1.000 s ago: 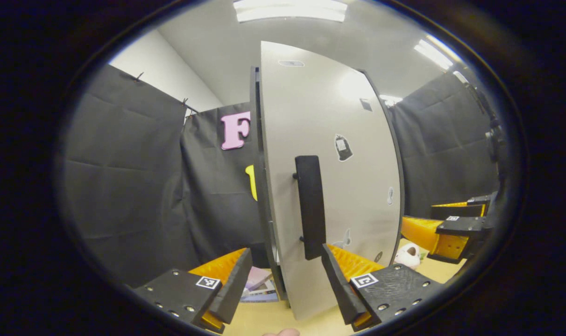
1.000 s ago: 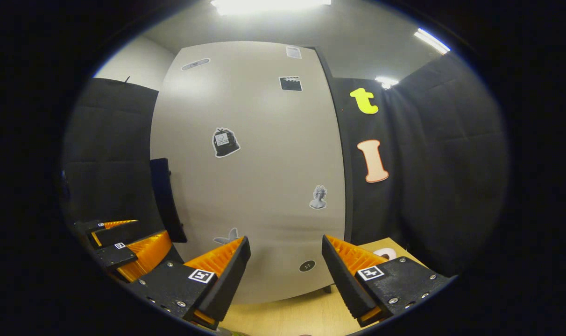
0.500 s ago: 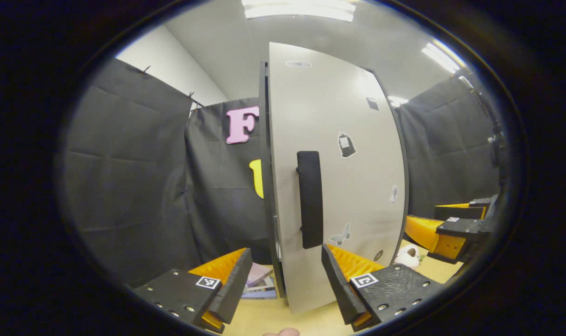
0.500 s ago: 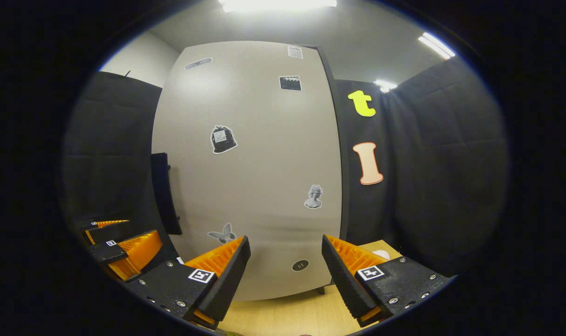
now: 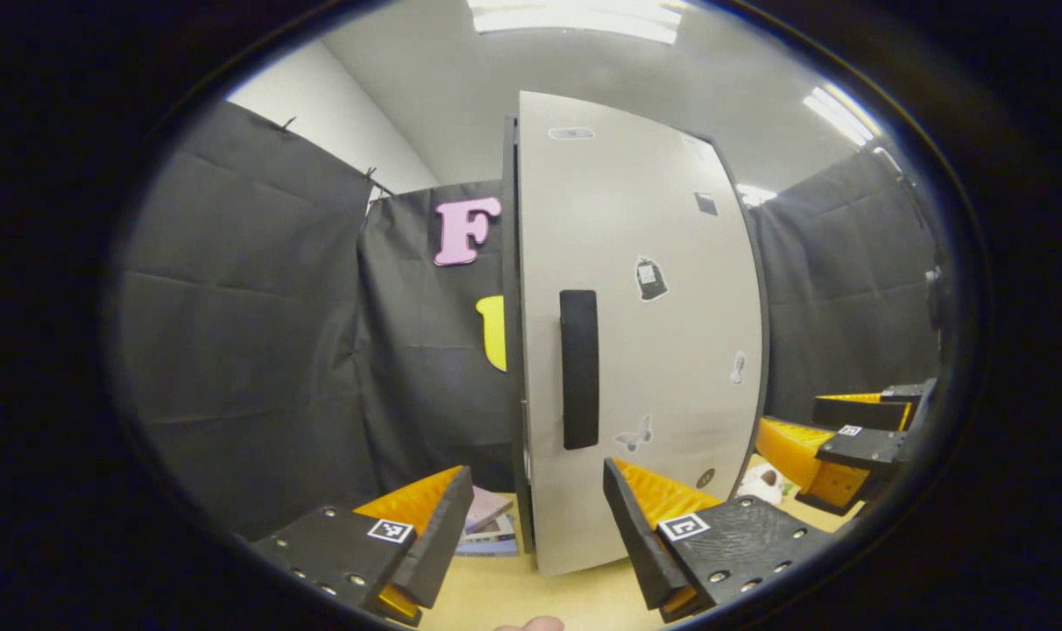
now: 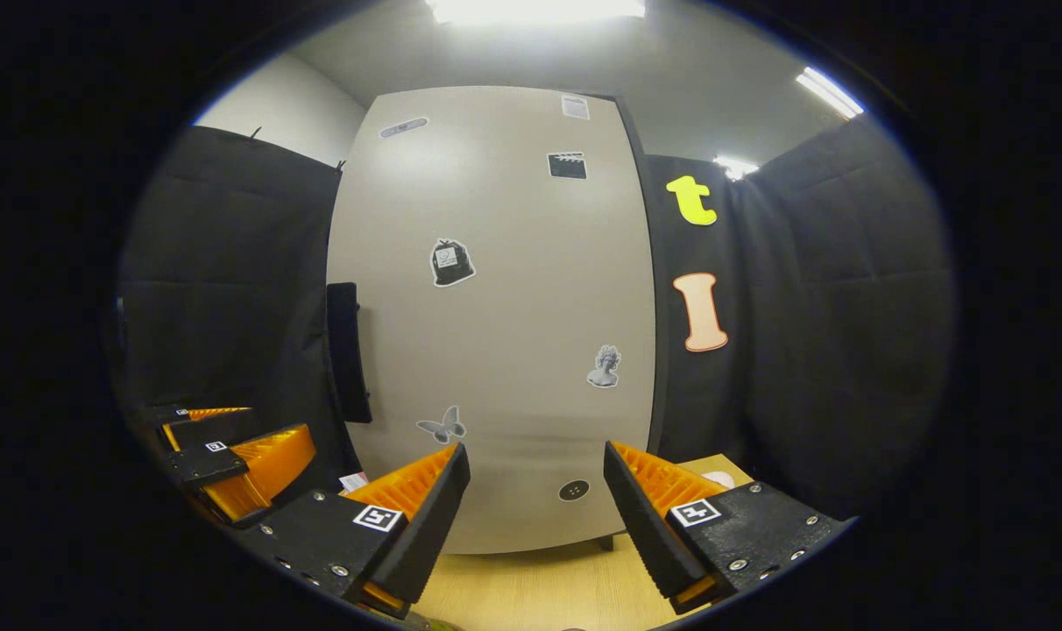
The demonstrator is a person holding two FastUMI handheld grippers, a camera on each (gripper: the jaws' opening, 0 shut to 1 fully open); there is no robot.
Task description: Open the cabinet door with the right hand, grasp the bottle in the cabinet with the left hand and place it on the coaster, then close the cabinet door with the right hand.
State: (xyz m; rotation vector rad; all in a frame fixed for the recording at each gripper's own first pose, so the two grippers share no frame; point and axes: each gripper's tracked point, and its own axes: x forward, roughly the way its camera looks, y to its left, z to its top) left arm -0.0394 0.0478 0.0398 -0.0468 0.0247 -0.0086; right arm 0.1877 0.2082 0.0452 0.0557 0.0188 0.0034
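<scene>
Nearest in the right gripper view, the right gripper (image 6: 537,491) hangs over the table (image 6: 531,587) with its fingers spread wide and nothing between them. In the left gripper view the left gripper (image 5: 537,504) is spread the same way and also holds nothing.

Just behind them stands the cabinet, with its door (image 6: 496,315) shut flat. The handle (image 6: 349,350), a dark upright bar, sits at the door's left edge, well to the left of the right gripper's line. So the opening step is not yet begun, I judge.

To do it well, the right gripper should go left until the bar stands between its fingers, press on it from both sides, then pull in an arc around the hinge side. The left gripper should keep out of the door's path.

The bottle must be behind the door; I cannot see it. The coaster I cannot make out surely.
</scene>
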